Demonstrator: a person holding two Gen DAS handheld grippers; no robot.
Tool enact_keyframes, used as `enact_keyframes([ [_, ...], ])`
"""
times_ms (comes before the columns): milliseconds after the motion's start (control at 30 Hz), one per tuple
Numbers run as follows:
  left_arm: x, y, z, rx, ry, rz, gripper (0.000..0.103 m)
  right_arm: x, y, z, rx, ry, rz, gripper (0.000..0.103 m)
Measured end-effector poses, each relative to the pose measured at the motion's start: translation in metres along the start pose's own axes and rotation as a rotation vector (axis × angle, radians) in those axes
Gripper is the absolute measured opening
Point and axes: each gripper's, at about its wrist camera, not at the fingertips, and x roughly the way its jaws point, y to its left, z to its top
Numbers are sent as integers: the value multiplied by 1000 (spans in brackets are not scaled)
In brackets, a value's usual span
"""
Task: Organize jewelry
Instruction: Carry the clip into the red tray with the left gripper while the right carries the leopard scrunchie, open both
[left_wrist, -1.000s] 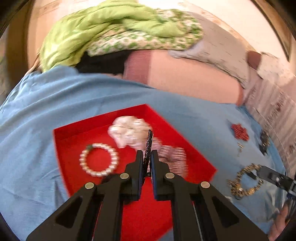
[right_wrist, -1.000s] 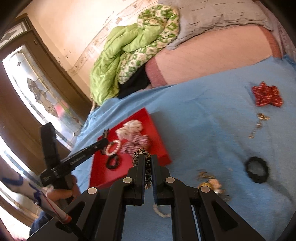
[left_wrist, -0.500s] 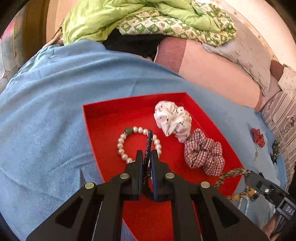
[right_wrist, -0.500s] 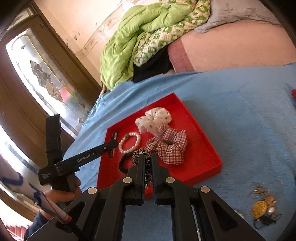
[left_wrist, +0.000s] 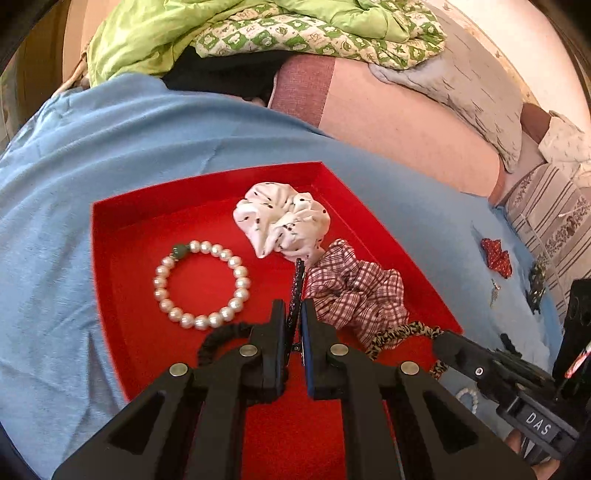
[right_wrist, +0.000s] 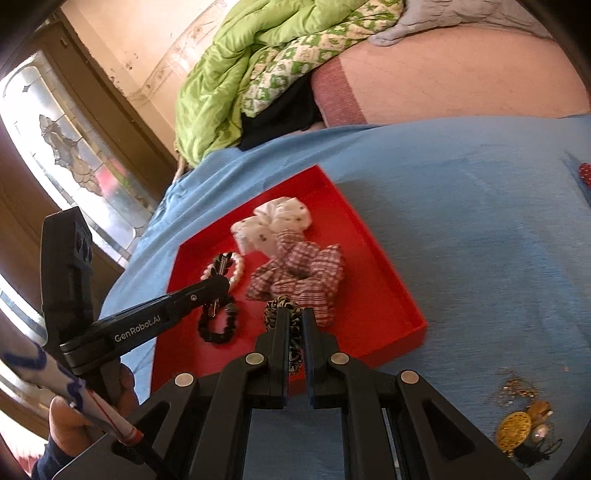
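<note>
On the blue sheet lies a red tray (left_wrist: 122, 206) holding a pearl bracelet (left_wrist: 201, 284), a white scrunchie (left_wrist: 284, 221), a plaid scrunchie (left_wrist: 354, 291) and a black hair tie (left_wrist: 221, 338). My left gripper (left_wrist: 293, 314) is shut on a thin dark glittery hair clip (left_wrist: 297, 284), held upright over the tray's middle. My right gripper (right_wrist: 294, 317) is shut on a leopard-print band (right_wrist: 284, 306) at the tray's near edge, just in front of the plaid scrunchie (right_wrist: 303, 273). From the right wrist view the left gripper (right_wrist: 219, 280) hangs above the pearl bracelet.
Gold jewelry (right_wrist: 517, 432) lies on the sheet right of the tray (right_wrist: 388, 288). A red beaded piece (left_wrist: 496, 256) and small dark items (left_wrist: 537, 284) sit far right. A green quilt (left_wrist: 221, 29) and pillows are piled behind. A glass door (right_wrist: 74, 155) stands left.
The left gripper has sunk toward the tray with the clip. The right gripper carried the leopard band leftward from the open sheet to the tray's near edge.
</note>
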Motion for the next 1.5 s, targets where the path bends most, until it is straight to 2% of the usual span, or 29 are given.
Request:
enact_keyframes([
  [533, 26, -9, 9, -39, 26, 9, 8, -7, -19, 6, -1, -41, -164, 7],
  [867, 26, -9, 8, -36, 33, 26, 8, -9, -26, 7, 39, -32, -130, 10],
  [967, 25, -13, 8, -12, 31, 41, 17, -11, -25, 8, 45, -38, -124, 16],
  [1033, 23, -17, 7, 9, 24, 52, 18, -13, -24, 9, 44, -42, -123, 20],
  [1200, 16, -22, 5, 43, 3, 78, 18, -17, -22, 10, 40, -50, -117, 21],
  [1367, 8, -24, 5, 74, -26, 113, 28, -24, -22, 11, 39, -61, -121, 21],
  [1500, 3, -25, 5, 91, -41, 132, 30, -25, -24, 11, 41, -55, -127, 25],
])
